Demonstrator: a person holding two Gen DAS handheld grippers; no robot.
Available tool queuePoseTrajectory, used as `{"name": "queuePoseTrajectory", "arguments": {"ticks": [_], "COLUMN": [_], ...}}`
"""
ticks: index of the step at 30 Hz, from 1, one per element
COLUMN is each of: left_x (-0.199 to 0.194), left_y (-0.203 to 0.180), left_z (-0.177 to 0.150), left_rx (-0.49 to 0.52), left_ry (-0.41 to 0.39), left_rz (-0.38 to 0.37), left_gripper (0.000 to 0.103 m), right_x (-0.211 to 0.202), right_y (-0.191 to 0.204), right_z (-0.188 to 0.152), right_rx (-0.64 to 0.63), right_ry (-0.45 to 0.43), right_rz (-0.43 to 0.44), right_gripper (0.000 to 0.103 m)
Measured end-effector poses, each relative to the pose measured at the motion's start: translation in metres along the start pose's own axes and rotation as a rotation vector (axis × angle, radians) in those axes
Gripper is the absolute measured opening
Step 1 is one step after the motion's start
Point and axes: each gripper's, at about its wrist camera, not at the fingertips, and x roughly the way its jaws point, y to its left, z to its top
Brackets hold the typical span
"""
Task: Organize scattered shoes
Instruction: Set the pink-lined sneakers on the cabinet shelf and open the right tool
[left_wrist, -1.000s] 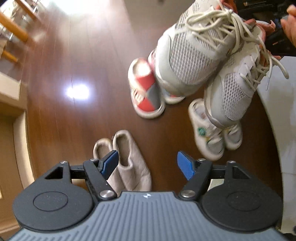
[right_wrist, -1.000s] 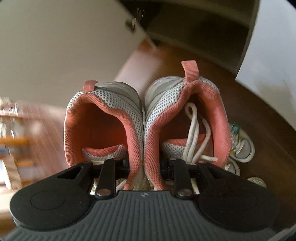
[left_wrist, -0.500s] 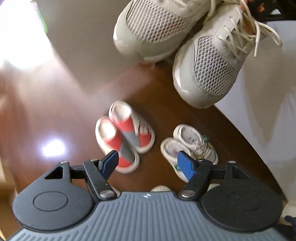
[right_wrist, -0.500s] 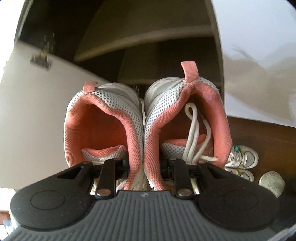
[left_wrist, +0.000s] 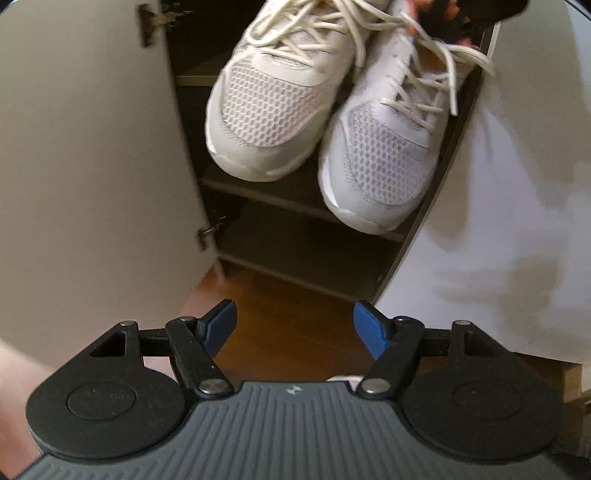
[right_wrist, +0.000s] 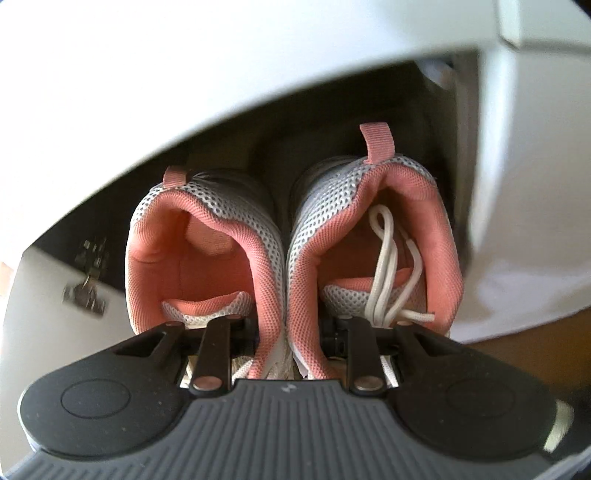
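My right gripper (right_wrist: 286, 325) is shut on a pair of white mesh sneakers with pink linings (right_wrist: 288, 258), pinching their two inner collars together. In the left wrist view the sneakers (left_wrist: 325, 122) hang toes-down in front of the open shoe cabinet (left_wrist: 303, 236), over a dark shelf. My left gripper (left_wrist: 293, 325) is open and empty, low above the wooden floor in front of the cabinet.
The cabinet's pale door (left_wrist: 92, 166) stands open at the left, with hinges on its edge. A white cabinet side panel (left_wrist: 498, 221) is at the right. Dark shelves (left_wrist: 295, 206) show inside. The brown floor (left_wrist: 295, 332) lies below.
The sneakers have been carried from over the floor up to the cabinet opening. The left gripper has tilted up, so the floor shoes have dropped out of view.
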Motion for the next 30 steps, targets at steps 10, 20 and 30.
{"name": "queuePoseTrajectory", "arguments": {"ticks": [10, 20, 30], "left_x": [0.063, 0.111, 0.109], "left_y": [0.016, 0.017, 0.035], "left_z": [0.036, 0.068, 0.094], "left_rx": [0.010, 0.183, 0.221], "left_ry": [-0.008, -0.023, -0.042], "left_rz": [-0.097, -0.148, -0.164], "left_gripper": [0.073, 0.072, 0.069], "right_x": [0.054, 0.077, 0.095], "right_y": [0.029, 0.054, 0.071], "right_z": [-0.006, -0.009, 0.006], "right_rx": [-0.120, -0.172, -0.125], "right_ry": [-0.075, -0.067, -0.055], "right_rz": [-0.089, -0.178, -0.229], "right_gripper": [0.024, 0.026, 0.068]}}
